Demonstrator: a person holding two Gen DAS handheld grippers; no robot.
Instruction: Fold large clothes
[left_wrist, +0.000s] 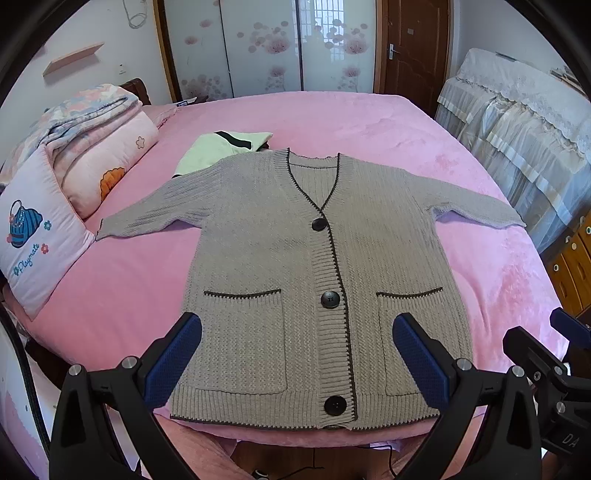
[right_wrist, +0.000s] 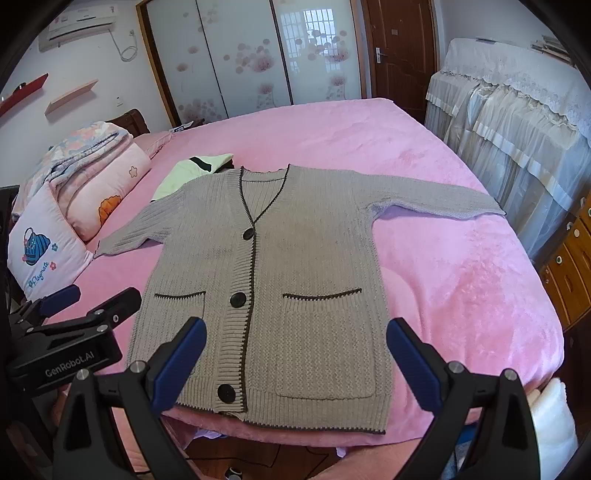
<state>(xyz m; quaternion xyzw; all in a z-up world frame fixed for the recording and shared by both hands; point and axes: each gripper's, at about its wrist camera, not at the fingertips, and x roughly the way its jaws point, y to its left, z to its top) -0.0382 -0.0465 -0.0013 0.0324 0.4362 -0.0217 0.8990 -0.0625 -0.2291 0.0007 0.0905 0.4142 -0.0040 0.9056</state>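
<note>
A grey knitted cardigan (left_wrist: 280, 258) lay spread face up on the pink bed (left_wrist: 369, 122), buttoned down the front, its hem at the near edge of the mattress and both sleeves stretched out to the sides — the left sleeve (left_wrist: 147, 214) reaching toward the pillow (left_wrist: 33, 251), the right sleeve (right_wrist: 436, 195) toward the draped furniture. A pale green garment (left_wrist: 218, 147) sat just behind its left shoulder, partly tucked under it. The left hand-held gripper (left_wrist: 297, 363) hung above the hem with its blue pads spread wide and nothing between them; the right hand-held gripper (right_wrist: 297, 363) was likewise spread and empty, poised over the lower right pocket (right_wrist: 325, 339). Nothing seemed folded yet, so the step in hand was probably the first fold — bringing a sleeve or a side panel across the body. To do that well, each pair of pads would best pinch the knit at two points along one side, say the shoulder seam and the hem corner, so the edge travels as a straight line rather than sagging. The yarn looked thick and loose, likely to stretch if dragged, so lifting it slightly clear of the plush cover before carrying it across would be wise. Keeping the crease parallel to the button band (left_wrist: 332, 266) should leave a tidy rectangle, and the green garment ought to be kept out of the grip at the left shoulder.
</note>
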